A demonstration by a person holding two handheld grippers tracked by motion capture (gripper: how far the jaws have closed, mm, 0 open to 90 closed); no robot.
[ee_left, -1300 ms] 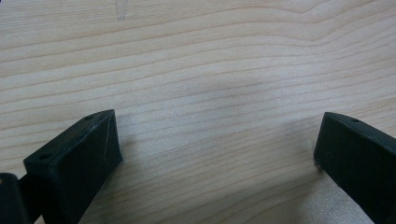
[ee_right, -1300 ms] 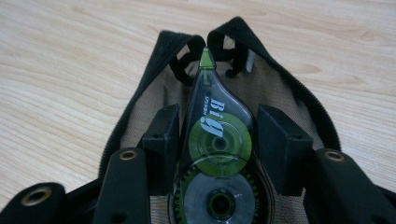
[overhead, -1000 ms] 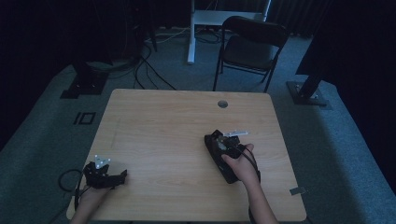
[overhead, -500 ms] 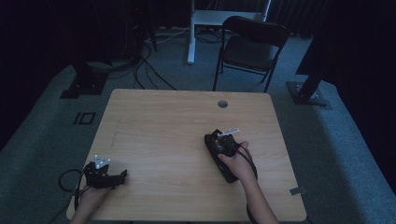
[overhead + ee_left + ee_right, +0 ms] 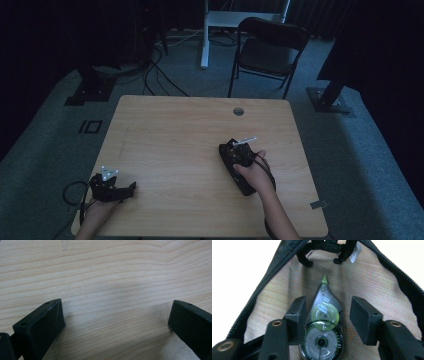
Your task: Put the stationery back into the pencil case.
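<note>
Teardrop-shaped clear plastic correction-tape dispenser (image 5: 323,325) lies on fine mesh pouch lining (image 5: 372,287); right gripper (image 5: 329,315) jaws, just opening, stand loose around it; left gripper (image 5: 116,322) gapes wide over grained wooden table (image 5: 112,272).

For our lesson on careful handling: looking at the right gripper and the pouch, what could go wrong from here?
1. The correction tape dispenser lies between the right gripper, whose jaws have just been opening; one touches it, so pulling back might drag it out.
2. The jaws sit inside the mesh pouch; they could snag its lining or zipper.

Correction tape (image 5: 323,322) lies in pouch (image 5: 372,285), btwn right gripper's (image 5: 329,315) jaws.
</note>
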